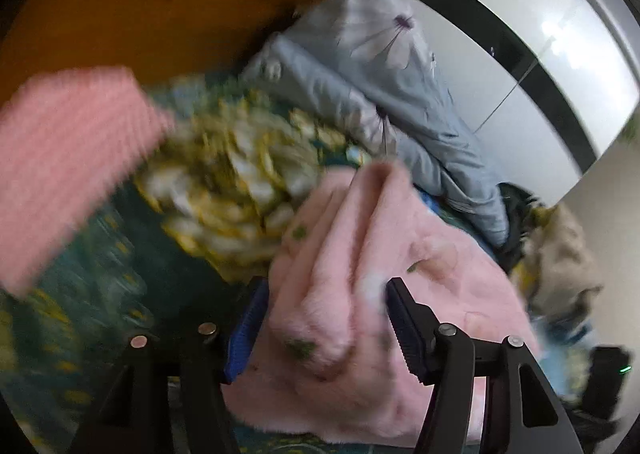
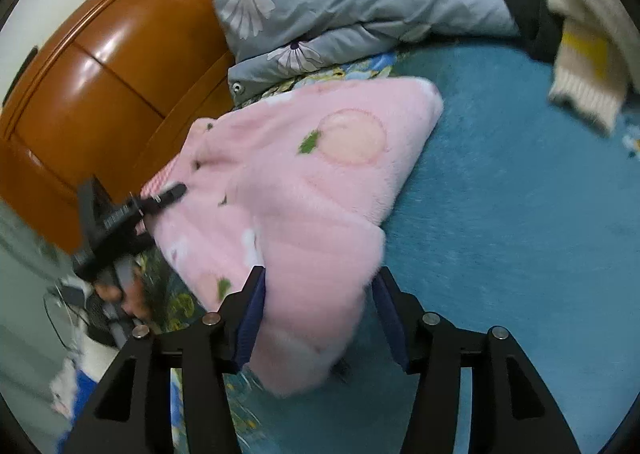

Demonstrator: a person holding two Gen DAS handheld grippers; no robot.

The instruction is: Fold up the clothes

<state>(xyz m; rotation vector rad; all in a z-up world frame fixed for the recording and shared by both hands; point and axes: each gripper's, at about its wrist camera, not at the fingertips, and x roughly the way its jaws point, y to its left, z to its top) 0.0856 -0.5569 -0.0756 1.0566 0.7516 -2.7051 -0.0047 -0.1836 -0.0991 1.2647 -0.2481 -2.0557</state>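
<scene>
Pink fleece garment (image 2: 304, 190) on bed (folded), between both jaws

Open blue bedspread (image 2: 520, 214) is sitting free on the right; headboard (image 2: 100, 94) and pillow (image 2: 360, 2) are blocking the back.

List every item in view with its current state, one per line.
pink fleece garment: folded over in a bundle, lying on the bed, bunched between both grippers' jaws.
left gripper: jaws apart, fleece between them; grip unclear.
right gripper: jaws apart around the garment's near end; grip unclear.
grey floral pillow: lying against the headboard.
cream and yellow knit: blurred, draped at the far edge.
blue blanket: spread flat.
</scene>
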